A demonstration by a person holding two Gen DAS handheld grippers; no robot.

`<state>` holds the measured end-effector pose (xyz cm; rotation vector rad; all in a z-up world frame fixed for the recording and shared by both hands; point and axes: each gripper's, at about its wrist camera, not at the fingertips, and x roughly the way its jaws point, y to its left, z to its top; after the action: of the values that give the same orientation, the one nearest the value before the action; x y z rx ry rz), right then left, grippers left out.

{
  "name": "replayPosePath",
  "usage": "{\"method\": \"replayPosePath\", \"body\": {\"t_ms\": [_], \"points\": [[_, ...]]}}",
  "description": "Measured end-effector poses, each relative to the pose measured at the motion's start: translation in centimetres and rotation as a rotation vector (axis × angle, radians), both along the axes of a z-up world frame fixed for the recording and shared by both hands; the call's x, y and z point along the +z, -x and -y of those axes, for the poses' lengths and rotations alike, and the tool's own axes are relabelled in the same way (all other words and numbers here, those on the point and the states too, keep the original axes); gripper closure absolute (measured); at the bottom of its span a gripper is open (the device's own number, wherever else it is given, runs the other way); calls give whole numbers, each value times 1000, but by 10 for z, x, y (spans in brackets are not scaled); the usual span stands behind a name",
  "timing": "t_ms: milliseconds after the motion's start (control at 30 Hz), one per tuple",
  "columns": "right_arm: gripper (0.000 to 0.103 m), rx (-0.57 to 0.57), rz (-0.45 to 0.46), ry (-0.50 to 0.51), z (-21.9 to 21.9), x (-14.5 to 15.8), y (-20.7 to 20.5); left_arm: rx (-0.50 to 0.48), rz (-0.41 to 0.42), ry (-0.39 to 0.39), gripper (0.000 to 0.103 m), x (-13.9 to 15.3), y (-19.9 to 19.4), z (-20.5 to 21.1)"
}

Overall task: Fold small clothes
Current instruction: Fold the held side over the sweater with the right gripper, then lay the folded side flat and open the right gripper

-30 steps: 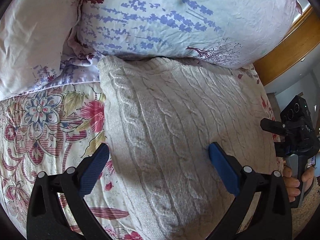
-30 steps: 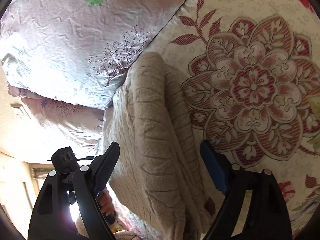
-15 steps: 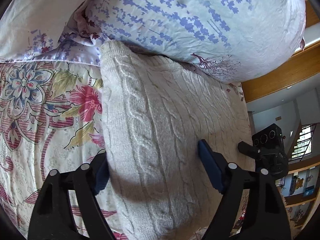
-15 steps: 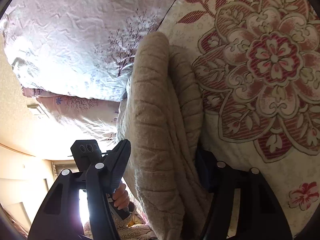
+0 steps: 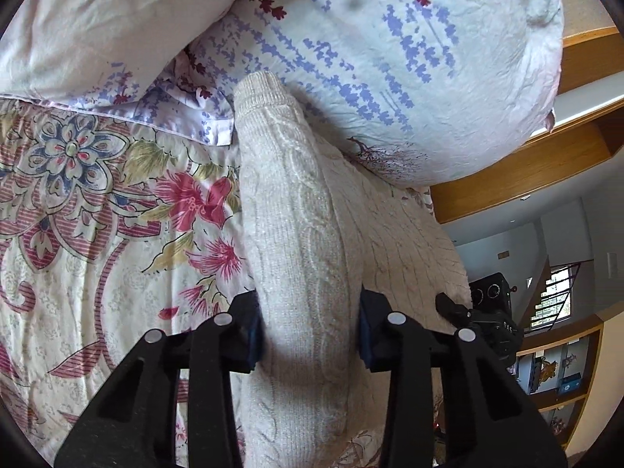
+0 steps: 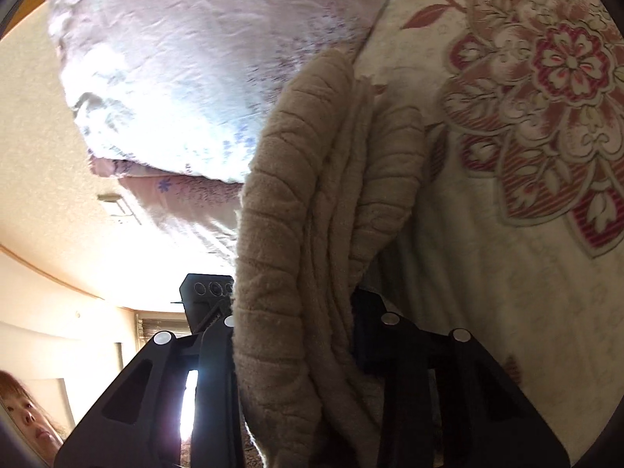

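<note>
The cream cable-knit sweater (image 5: 296, 241) lies on the flowery bedspread (image 5: 97, 202), its far end touching the big pillow (image 5: 390, 58) at 12 o'clock. The left gripper (image 5: 308, 331) is closing, and its blue pads squeeze a bunched fold of the sweater between them. The right gripper (image 6: 296, 335) is closing too, with thick folds of the sweater (image 6: 304, 195) packed between its fingers (the knit hides the pads). The other gripper (image 5: 491, 312) shows at 3 o'clock.

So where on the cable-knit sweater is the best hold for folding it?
Its two near corners, from the bed's near side. The cable-knit sweater lies with its far end against the pillow. The left gripper and right gripper are closing on bunched edges there.
</note>
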<state>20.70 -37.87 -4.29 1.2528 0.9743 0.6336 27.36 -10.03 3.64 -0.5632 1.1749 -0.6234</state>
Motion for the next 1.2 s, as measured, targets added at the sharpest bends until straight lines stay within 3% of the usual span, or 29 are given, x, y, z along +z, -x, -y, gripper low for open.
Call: {"method": "replayPosePath", "body": {"t_ms": [233, 400, 500, 600, 633, 700, 800, 900, 1000, 1100, 1167, 1200], "points": [[72, 80, 61, -49, -52, 21, -7, 38, 59, 16, 67, 44, 32, -89], [72, 159, 128, -2, -96, 43, -20, 77, 87, 37, 65, 63, 46, -142], [72, 207, 82, 77, -121, 29, -23, 95, 44, -1, 64, 47, 48, -169], [72, 256, -45, 216, -145, -7, -27, 136, -58, -93, 62, 4, 46, -177], [71, 255, -65, 213, -147, -16, -26, 153, -76, -98, 57, -8, 47, -184], [69, 237, -85, 186, -140, -18, -22, 190, -86, -22, 56, -16, 52, -197], [59, 212, -57, 271, -125, 0, -23, 215, -2, -82, 56, 6, 60, -204], [56, 112, -28, 248, -99, 13, -27, 212, 139, -131, 55, 48, 72, -213], [56, 51, -45, 217, -81, 15, -44, 146, 304, -205, 39, 88, 95, -198], [57, 78, -37, 233, -84, 15, -60, 39, 365, -288, 34, 92, 113, -153], [93, 107, -17, 320, -103, 22, -68, -22, 356, -343, 34, 78, 120, -128], [93, 102, 4, 377, -114, 30, -68, -38, 341, -356, 34, 69, 120, -119]]}}
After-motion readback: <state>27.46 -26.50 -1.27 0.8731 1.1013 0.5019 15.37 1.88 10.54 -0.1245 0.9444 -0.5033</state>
